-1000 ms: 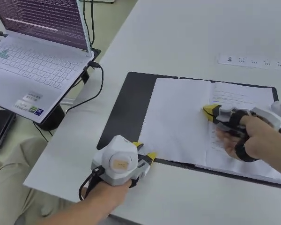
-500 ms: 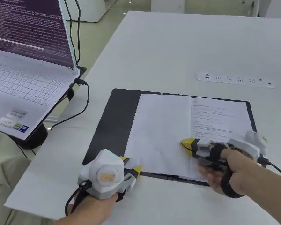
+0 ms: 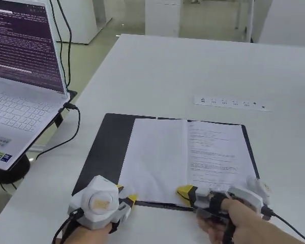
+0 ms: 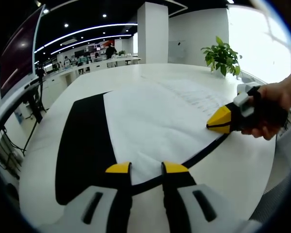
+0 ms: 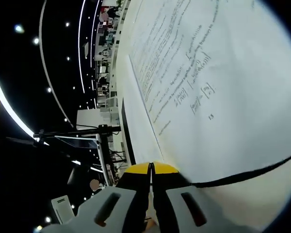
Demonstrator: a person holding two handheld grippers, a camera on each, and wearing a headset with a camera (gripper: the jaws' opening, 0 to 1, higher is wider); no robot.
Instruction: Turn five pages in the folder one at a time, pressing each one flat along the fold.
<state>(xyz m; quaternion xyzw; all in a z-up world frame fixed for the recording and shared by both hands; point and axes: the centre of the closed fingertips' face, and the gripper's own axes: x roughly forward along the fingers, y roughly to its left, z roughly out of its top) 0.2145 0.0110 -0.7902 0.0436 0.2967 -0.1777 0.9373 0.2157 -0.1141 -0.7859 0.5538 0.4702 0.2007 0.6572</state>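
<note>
With right gripper (image 3: 184,192) tips together at the fold (image 3: 187,152) and left gripper (image 3: 127,196) spread, pressing seems done; next, pinch a page (image 3: 218,152)

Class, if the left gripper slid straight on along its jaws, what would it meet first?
Probably the black near edge of the folder, just past the left gripper, then the blank left page; depth is hard to judge.

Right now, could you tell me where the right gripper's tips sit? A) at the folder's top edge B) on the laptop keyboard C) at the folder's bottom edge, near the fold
C: the right gripper, tips closed, sits at the bottom edge of the folder, beside the fold.
</note>
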